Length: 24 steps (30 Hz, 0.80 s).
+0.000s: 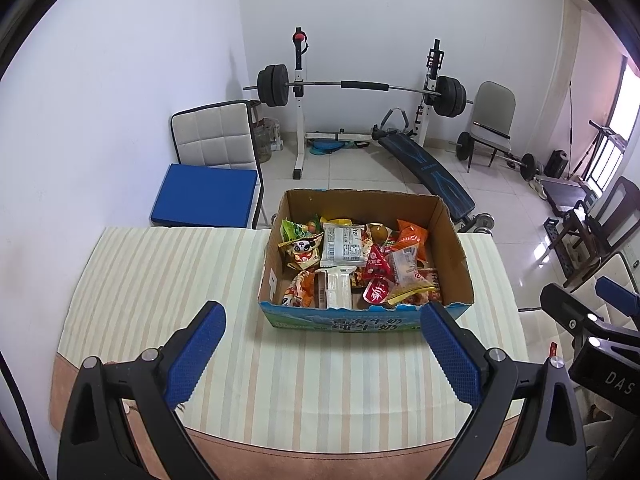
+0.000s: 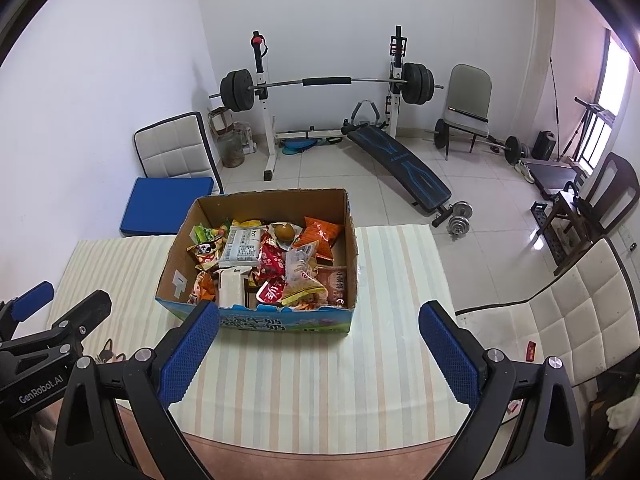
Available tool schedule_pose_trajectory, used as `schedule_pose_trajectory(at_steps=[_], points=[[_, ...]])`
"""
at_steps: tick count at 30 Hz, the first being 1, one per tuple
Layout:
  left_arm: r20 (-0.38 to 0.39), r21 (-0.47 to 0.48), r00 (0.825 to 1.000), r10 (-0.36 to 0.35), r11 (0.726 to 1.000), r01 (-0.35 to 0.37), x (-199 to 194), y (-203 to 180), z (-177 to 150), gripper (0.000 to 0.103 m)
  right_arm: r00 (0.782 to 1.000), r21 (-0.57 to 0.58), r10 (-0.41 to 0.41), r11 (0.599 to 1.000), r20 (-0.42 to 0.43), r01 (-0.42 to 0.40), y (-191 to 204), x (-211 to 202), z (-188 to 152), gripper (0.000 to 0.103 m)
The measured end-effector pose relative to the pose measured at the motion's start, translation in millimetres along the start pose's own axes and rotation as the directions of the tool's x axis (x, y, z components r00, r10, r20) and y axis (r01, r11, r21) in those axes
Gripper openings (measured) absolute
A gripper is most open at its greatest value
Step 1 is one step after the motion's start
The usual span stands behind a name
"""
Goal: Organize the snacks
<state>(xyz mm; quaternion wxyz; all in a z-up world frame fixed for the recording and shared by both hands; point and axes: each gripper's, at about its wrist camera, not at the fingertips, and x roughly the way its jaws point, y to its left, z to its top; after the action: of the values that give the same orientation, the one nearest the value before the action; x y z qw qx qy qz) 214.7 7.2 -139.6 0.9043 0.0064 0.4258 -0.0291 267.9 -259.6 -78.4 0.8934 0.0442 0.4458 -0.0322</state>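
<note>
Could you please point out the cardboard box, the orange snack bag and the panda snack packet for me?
cardboard box (image 1: 450, 236): left wrist view, bare right inner wall.
orange snack bag (image 2: 322, 236): right wrist view, middle of the bag.
panda snack packet (image 1: 303, 251): left wrist view, on its printed front.

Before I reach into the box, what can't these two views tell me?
- Bottom layer of the cardboard box: buried under the top snacks, both views.
- Print on the white packet: too small to read, both views.
- Table's near edge: blocked by the left tool and right tool, both open.
</note>
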Motion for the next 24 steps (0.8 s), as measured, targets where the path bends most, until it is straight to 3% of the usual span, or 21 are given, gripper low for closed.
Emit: schedule_pose_trajectory(at_steps=[24], points=[[0.007,0.0,1.0,-0.007,1.0,0.007,0.0,1.4,1.2,0.1,1.0,-0.015,-0.003,1.0,0.013,0.003,0.3,-5.1,5.4,0.102]])
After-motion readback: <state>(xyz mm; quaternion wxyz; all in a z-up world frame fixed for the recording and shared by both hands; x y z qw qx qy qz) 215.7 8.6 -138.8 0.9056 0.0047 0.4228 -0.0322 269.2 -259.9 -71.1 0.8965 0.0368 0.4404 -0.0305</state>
